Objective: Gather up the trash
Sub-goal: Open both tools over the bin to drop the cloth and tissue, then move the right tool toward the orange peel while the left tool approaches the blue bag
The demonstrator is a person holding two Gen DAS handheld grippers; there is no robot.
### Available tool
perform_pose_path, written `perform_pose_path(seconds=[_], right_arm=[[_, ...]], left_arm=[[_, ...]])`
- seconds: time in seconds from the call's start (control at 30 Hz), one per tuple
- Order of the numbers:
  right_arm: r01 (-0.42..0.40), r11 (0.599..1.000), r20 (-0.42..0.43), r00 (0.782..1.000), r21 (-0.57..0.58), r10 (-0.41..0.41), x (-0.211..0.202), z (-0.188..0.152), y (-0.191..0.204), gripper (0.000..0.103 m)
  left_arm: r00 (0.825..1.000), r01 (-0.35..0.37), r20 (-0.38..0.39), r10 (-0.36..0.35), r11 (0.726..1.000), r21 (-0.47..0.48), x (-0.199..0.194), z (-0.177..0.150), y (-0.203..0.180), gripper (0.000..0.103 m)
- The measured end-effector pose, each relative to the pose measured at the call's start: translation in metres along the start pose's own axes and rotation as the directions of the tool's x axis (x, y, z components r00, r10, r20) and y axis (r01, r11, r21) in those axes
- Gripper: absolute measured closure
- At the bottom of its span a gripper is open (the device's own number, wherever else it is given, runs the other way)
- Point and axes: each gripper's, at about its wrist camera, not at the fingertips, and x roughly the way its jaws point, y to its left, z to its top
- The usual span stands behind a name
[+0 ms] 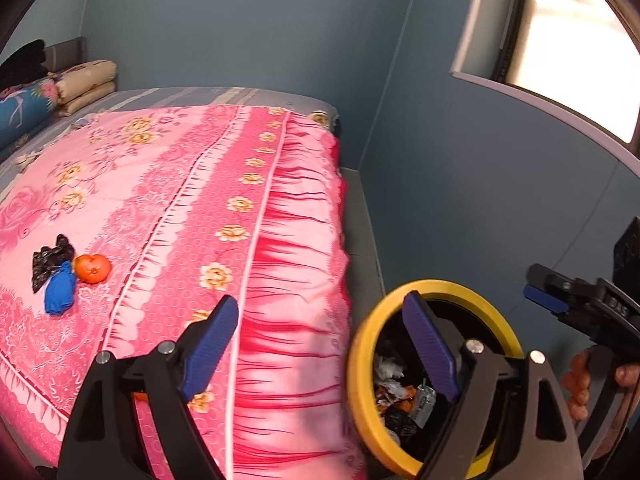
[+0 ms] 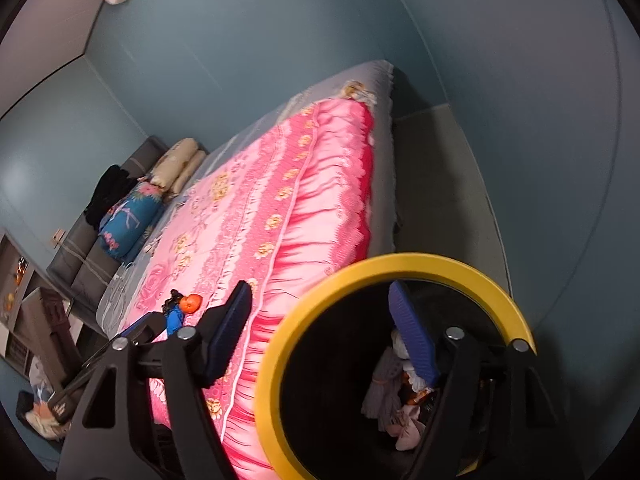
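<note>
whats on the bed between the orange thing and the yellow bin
Nothing: only bare pink bedspread lies between the orange fruit and the yellow-rimmed bin, clearest in the left wrist view.

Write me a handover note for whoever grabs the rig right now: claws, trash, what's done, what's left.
Left claw: open, empty, between the bed edge and the bin.
Right claw: open, empty, over the bin.
Yellow-rimmed bin stands on the floor beside the bed; several scraps already lie in it.
Left on the pink bedspread: black bag scrap, blue wad, orange fruit, clustered together.
Next, probably: fetch those three.
</note>
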Motion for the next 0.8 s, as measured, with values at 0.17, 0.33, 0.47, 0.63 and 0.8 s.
perform_pose_path(seconds=[0.17, 0.33, 0.47, 0.63, 0.8], right_arm=[[-0.038, 0.996, 0.001, 0.999, -0.086, 0.038, 0.007, 0.003, 0.033, 0.027], [-0.075, 0.984, -0.022, 0.997, -0.163, 0.073, 0.024, 0.007, 0.072, 0.022], [-0.115, 0.963, -0.067, 0.993, -0.245, 0.101, 0.046, 0.004, 0.113, 0.021], [-0.175, 0.929, -0.119, 0.983, -0.326, 0.143, 0.070, -0.006, 0.152, 0.021], [-0.247, 0.886, -0.182, 0.965, -0.392, 0.189, 0.102, -0.024, 0.189, 0.021]], left_arm=[[0.998, -0.062, 0.024, 0.063, 0.997, -0.049, -0.012, 0.005, 0.039, 0.021], [0.989, -0.136, 0.038, 0.140, 0.987, -0.088, -0.023, 0.007, 0.080, 0.021], [0.979, -0.195, 0.039, 0.201, 0.972, -0.135, -0.031, 0.006, 0.116, 0.020], [0.964, -0.258, 0.020, 0.267, 0.946, -0.198, -0.035, 0.004, 0.163, 0.020], [0.943, -0.326, -0.005, 0.333, 0.918, -0.227, -0.035, 0.000, 0.203, 0.020]])
